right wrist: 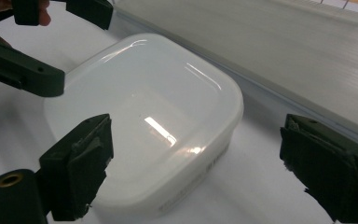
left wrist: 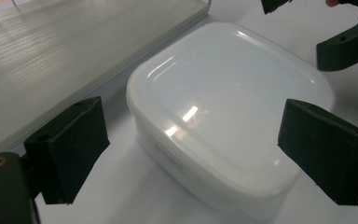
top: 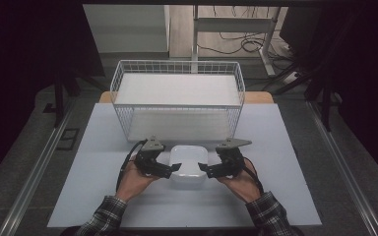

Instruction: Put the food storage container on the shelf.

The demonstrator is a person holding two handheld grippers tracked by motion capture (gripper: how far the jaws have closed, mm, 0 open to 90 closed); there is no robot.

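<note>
A: Where do the grippers stand?
B: The left gripper [top: 176, 167] and right gripper [top: 202, 168] flank a white plastic container [top: 189, 164], one at each side, jaws spread wide and gripping nothing.
A: Touching it?
B: I cannot tell; their tips sit right at its sides.
A: And the container?
B: Rounded-square, glossy, translucent, with a smooth lid, lying on the pale table [top: 275, 147] just before a white wire basket [top: 177, 101].

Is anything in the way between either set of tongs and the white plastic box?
Nothing visible. The left tongs and right tongs stand open at opposite sides of the white box, with only bare table between.
</note>
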